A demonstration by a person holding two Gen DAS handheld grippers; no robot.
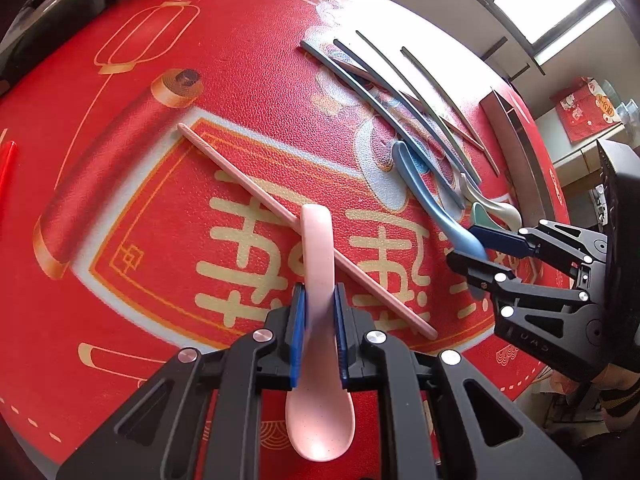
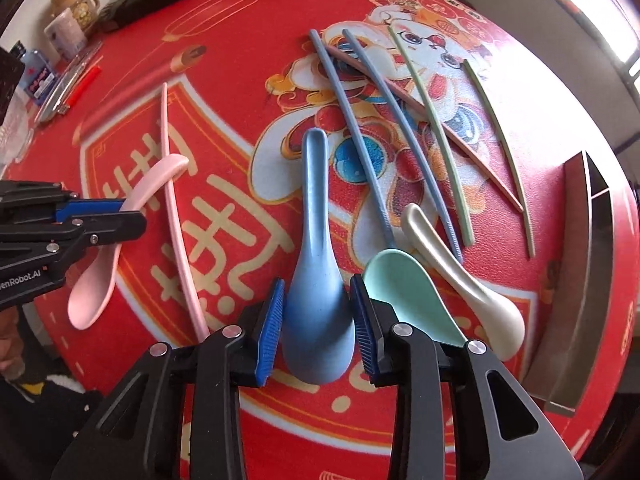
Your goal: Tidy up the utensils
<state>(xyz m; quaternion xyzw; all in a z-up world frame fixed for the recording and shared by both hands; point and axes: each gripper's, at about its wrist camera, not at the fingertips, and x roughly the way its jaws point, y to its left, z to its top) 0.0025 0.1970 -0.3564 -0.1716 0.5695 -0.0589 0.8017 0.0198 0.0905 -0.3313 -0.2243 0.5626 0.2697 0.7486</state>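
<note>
The left gripper (image 1: 320, 316) clamped a pink spoon (image 1: 318, 248) by its handle above the red mat (image 1: 140, 200), while the right gripper's (image 2: 318, 312) partly open jaws straddled a blue spoon (image 2: 316, 240).

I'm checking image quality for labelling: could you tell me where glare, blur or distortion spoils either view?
Left wrist view: window glare whitens the mat near the blue chopsticks; fisheye bends edges. Right wrist view: sunlight washes out the mat's right side beside the green chopsticks; corners darken.
</note>
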